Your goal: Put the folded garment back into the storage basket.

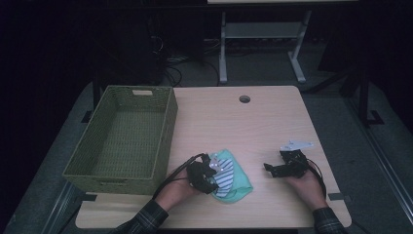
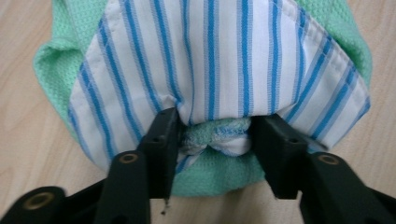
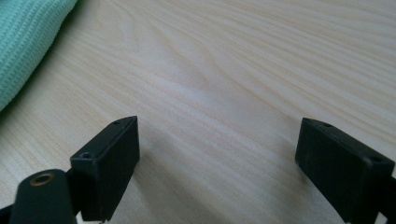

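Left jaws clenched on bunched striped cloth point(image 2: 219, 60) | knit green towel point(image 2: 70, 56) | right jaws released

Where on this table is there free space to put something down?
The table is bare from the basket across to the round hole, and between the cloths and the right gripper. It is crowded at the left gripper, beside the basket.

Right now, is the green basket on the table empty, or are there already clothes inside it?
Empty. The high view shows the woven basket with a bare bottom; the green and striped cloth bundle lies on the table beside it.
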Demonstrator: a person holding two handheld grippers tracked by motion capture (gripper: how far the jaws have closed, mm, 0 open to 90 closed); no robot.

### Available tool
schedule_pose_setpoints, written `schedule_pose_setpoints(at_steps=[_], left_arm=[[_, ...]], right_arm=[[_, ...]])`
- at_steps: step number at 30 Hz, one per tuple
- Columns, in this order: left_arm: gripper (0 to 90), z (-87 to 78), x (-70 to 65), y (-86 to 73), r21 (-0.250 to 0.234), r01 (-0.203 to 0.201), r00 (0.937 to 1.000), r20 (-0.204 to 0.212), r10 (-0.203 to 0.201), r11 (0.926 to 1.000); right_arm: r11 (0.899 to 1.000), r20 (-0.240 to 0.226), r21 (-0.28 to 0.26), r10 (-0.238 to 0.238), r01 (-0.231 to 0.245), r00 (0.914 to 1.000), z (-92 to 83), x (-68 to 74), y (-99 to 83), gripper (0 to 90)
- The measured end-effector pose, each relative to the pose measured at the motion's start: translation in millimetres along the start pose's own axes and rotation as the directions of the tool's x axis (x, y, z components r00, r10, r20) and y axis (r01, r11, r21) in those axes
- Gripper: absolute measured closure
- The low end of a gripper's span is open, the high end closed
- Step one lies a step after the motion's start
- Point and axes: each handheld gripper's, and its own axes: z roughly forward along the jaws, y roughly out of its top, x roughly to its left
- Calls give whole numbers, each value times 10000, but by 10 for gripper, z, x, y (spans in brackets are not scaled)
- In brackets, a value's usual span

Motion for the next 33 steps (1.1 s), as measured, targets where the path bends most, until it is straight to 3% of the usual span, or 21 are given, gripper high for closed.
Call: schedule_pose_setpoints(at_steps=[6,10,18,27,32,33], left_arm=[[711,-12,54,-8,9,-85,9998,-173,85,10000],[758,-13,81,-14,-60,27,10000,-84,-27,10000],[780,-37,191,-34,-443,727,9957,602,-700,9964],[781,-242,219,34,-1106,1226,9902,804,-1141,9863],[781,-339,250,68,-1199,1237,9894,909,-1132,9851],[781,-352,242,78,-1316,1418,9869,962,-1297,9811]], right_arm=[[10000,35,-74,-52,52,10000,17,17,-14,97],[10000,34,-74,-50,51,10000,17,17,-13,97],[10000,76,-58,-10,11,10000,18,18,-12,90],[10000,108,-64,7,-7,9999,19,17,-12,88],[10000,96,-44,46,-45,9999,18,20,-12,88],[10000,97,-47,41,-40,9999,19,20,-12,88]])
